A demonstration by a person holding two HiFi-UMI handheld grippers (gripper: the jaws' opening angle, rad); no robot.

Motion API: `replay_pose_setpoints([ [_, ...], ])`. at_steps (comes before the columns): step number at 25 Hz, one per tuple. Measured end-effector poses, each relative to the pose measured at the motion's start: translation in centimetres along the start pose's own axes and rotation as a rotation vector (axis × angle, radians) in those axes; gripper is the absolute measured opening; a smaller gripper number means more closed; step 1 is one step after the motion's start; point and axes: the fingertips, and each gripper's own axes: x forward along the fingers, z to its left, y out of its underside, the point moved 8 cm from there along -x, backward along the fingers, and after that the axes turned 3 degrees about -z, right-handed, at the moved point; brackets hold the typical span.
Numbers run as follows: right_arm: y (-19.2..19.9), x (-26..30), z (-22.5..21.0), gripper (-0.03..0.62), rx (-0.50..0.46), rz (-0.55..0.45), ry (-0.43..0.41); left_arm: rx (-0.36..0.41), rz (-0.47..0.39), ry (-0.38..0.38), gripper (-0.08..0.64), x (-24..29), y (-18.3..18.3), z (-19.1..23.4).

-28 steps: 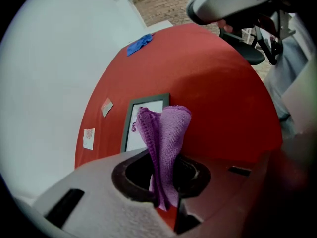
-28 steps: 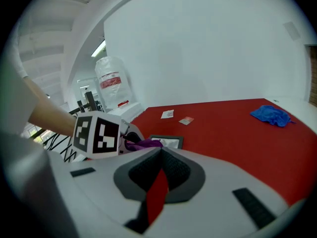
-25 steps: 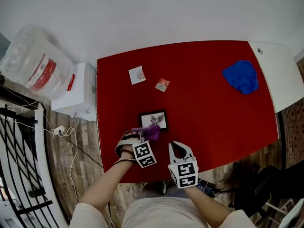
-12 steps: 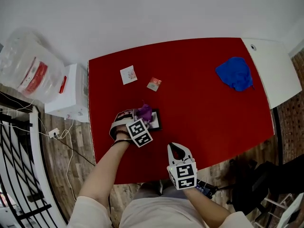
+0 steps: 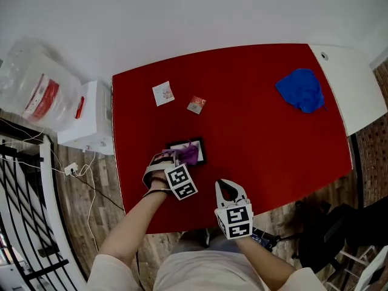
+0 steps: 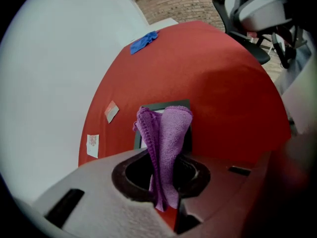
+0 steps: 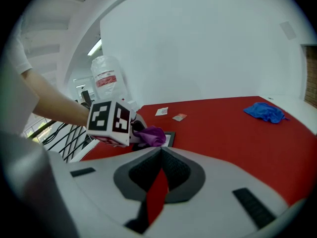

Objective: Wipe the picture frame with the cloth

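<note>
Now the left gripper (image 6: 163,182) has its jaws clamped on the purple cloth (image 6: 166,133), which lies over the picture frame (image 5: 179,145) near the bench's (image 5: 260,114) front-left. I'd use light, even strokes across glass and border. The right gripper (image 5: 228,190), jaws together and empty, could steady the frame.

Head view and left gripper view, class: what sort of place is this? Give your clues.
Probably an office or workroom: red table, office chair beside it, brick wall, cables on a wooden floor.
</note>
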Motion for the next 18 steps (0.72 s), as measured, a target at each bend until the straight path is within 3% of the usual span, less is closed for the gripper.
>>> replay_pose_setpoints([
  [5, -0.1, 0.4, 0.7, 0.005, -0.005, -0.001, -0.024, 0.034, -0.012, 0.029, 0.061, -1.8, 0.1, -3.6],
  [10, 0.0, 0.5, 1.1, 0.005, -0.006, -0.002, -0.034, 0.030, -0.021, 0.027, 0.061, -2.6, 0.3, -4.6],
  [18, 0.3, -0.3, 0.2, 0.005, 0.000, 0.006, -0.009, -0.104, -0.010, -0.076, 0.061, 0.0, 0.0, 2.6],
])
